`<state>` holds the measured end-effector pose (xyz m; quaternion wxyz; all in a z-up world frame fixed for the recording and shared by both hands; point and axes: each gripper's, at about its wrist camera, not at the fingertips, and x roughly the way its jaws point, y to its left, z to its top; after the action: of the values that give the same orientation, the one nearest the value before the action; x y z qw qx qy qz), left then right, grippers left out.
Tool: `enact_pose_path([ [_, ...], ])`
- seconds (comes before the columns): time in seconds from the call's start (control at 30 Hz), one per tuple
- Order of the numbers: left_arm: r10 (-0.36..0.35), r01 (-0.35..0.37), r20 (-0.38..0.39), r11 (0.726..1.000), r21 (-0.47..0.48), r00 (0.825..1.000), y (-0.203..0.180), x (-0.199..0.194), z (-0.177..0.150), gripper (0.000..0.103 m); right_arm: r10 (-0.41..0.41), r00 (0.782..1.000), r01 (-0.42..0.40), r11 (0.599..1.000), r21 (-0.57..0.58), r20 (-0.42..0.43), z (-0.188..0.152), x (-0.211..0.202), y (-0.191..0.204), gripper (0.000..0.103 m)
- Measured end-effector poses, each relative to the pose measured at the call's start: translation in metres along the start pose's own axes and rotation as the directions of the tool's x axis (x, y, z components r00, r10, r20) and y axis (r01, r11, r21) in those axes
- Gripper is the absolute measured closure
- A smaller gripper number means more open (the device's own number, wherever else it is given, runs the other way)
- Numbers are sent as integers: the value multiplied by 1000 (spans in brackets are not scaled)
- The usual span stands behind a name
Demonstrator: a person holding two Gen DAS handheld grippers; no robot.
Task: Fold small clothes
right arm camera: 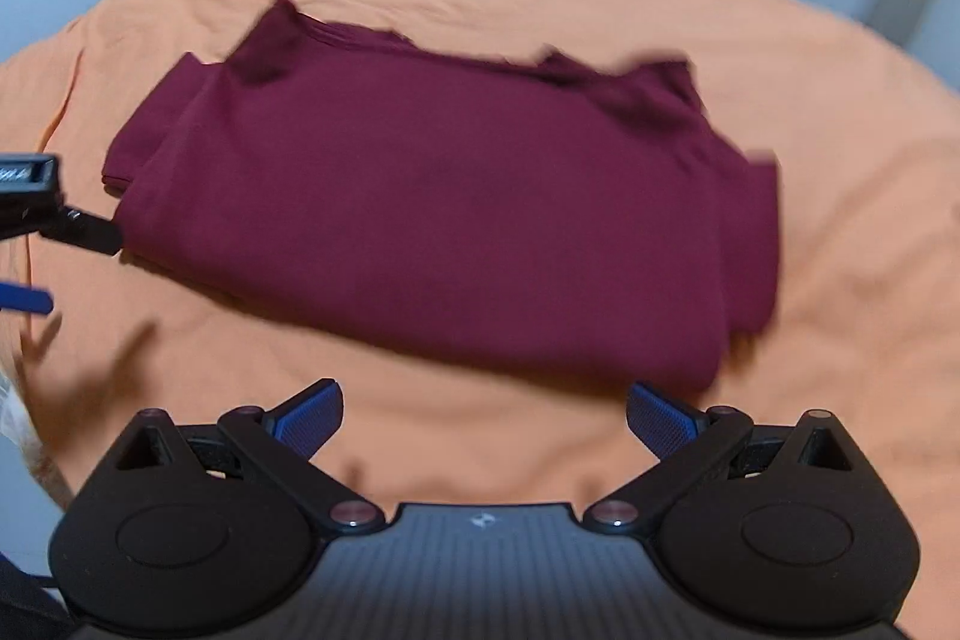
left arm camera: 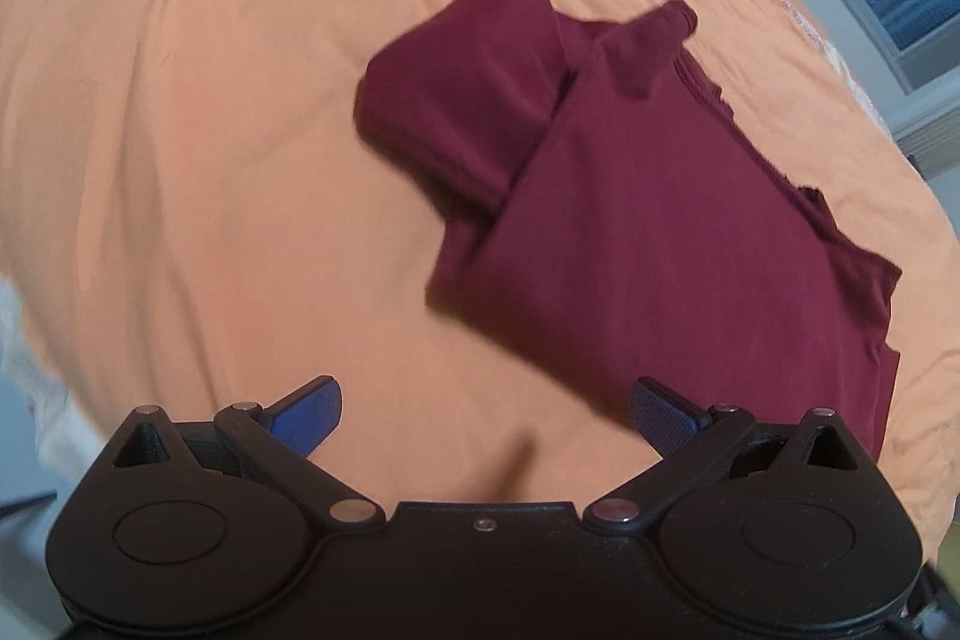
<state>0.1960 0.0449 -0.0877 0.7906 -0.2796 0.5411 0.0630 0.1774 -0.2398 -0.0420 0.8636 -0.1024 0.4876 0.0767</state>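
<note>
Now both grippers hovering wide-jawed and empty, left gripper beside the folded maroon garment, right gripper facing its long edge, orange sheet lying under it, only the right view catching the left gripper at the garment's end.

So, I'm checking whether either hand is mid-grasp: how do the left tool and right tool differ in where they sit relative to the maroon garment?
The left tool sits off the maroon garment toward its sleeve end, facing mostly bare orange sheet; the right tool faces the garment's long folded edge squarely. In its own view the left tool's right pad overlaps the cloth edge, while the right tool's pads sit just short of it. Both are open and hold nothing.
</note>
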Motion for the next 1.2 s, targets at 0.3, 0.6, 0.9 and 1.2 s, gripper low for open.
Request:
enact_pose_path([
  [0.3, -94, 99, -57, 992, 80, 994, 11, 34, 47, 2, -129, 987, 144, 973, -183, 91, 63, 64, 37, 0],
  [0.6, -137, 138, -45, 990, 10, 990, 20, 59, 70, 19, -131, 991, 124, 963, -238, -14, 54, 104, 46, 0],
  [0.9, -113, 113, -71, 994, 0, 991, 4, 74, 83, 66, -127, 990, 117, 982, -148, -63, 51, 116, 38, 0],
  [1.2, -49, 49, -2, 997, 60, 999, -17, 59, 76, 88, -66, 989, 39, 978, -203, -130, 63, 107, 29, 0],
])
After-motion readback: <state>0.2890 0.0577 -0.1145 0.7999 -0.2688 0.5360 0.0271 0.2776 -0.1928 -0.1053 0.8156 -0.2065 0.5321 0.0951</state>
